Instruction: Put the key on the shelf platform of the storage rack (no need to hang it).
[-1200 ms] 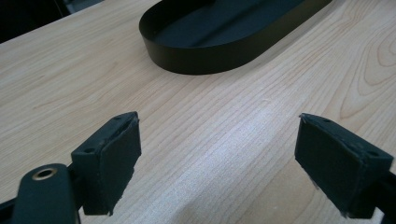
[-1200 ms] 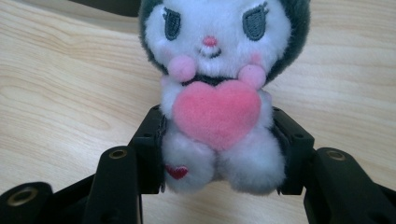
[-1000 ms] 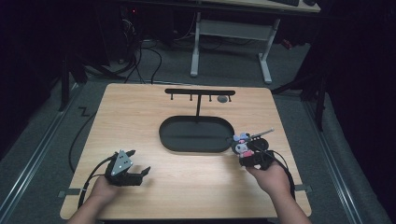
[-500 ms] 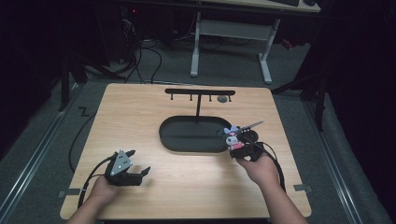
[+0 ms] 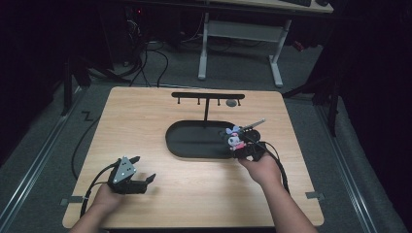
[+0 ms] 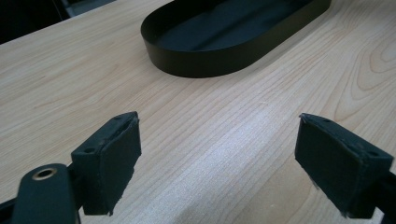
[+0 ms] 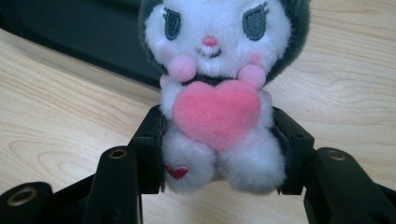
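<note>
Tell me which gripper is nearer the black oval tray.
Right. The right gripper, shut on the plush toy, sits at the right end of the black oval tray. The left gripper rests open on the table, well short of the tray.

Fluffy cloth plush toy (image 7: 219, 93), matt black tray (image 6: 224, 42), smooth pale-wood table (image 5: 145, 126).

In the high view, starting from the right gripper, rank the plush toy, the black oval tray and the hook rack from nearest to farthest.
1. Plush toy, clamped in the right gripper.
2. Black oval tray, right beside it on its left.
3. Hook rack, at the table's far edge.
</note>
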`<state>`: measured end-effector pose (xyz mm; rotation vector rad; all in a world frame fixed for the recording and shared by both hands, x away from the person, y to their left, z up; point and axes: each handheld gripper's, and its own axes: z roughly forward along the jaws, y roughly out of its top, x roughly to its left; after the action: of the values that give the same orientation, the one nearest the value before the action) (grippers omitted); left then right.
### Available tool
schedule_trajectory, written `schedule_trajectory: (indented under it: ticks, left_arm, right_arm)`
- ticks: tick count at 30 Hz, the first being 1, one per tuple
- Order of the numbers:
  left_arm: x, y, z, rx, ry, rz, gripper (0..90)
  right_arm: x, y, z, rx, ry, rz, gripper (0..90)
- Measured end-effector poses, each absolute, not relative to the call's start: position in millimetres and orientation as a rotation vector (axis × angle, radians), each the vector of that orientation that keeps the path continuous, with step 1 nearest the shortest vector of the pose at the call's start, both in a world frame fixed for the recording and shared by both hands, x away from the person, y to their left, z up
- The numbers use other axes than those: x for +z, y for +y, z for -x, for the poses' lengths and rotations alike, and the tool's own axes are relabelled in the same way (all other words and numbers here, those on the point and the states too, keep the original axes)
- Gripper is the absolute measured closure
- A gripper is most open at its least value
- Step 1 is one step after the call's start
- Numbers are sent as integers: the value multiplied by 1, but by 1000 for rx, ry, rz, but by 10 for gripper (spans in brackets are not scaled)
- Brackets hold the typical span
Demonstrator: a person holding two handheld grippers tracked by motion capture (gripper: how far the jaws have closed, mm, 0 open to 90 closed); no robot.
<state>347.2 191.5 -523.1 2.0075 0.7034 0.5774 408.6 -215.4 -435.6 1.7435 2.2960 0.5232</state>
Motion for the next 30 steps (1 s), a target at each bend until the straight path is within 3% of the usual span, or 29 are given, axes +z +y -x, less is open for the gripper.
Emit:
schedule_trajectory:
  ticks: [30]
  left_arm:
    - [-523, 189, -348, 572, 693, -2025, 154]
  right_arm:
    - [-454, -188, -455, 544, 2293, -1743, 480]
